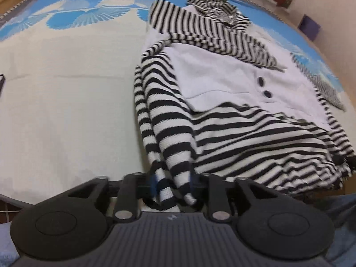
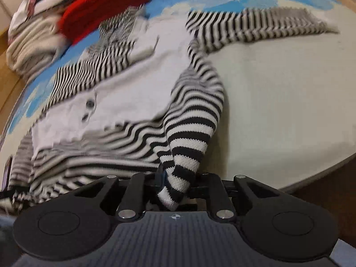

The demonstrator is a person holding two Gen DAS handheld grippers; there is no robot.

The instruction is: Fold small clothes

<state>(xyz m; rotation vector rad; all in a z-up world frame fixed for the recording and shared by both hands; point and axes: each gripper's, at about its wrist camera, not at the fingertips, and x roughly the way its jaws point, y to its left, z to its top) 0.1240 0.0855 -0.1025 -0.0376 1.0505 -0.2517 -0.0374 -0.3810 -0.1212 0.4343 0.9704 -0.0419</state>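
A small black-and-white striped sweater with a plain white chest panel lay spread on a pale bed cover, filling the left wrist view from its centre out toward 3 o'clock. Two dark buttons sat on the white panel at about 2 o'clock from the picture's middle. The left gripper, at 6 o'clock in its own view, had its jaws clamped on a bunched fold of the sweater's striped fabric, which rose from between the fingers toward 12 o'clock. In the right wrist view the sweater ran from the centre toward 9 and 10 o'clock, blurred, with one striped sleeve stretched flat toward 1 o'clock. The right gripper, at 6 o'clock there, was likewise closed on a striped fold that stood up just beyond its fingers. A red knitted garment lay at 11 o'clock, touching the sweater's collar end, beside a heap of pale folded clothes at 10 o'clock. The cover's blue patterned border curved across the far side.
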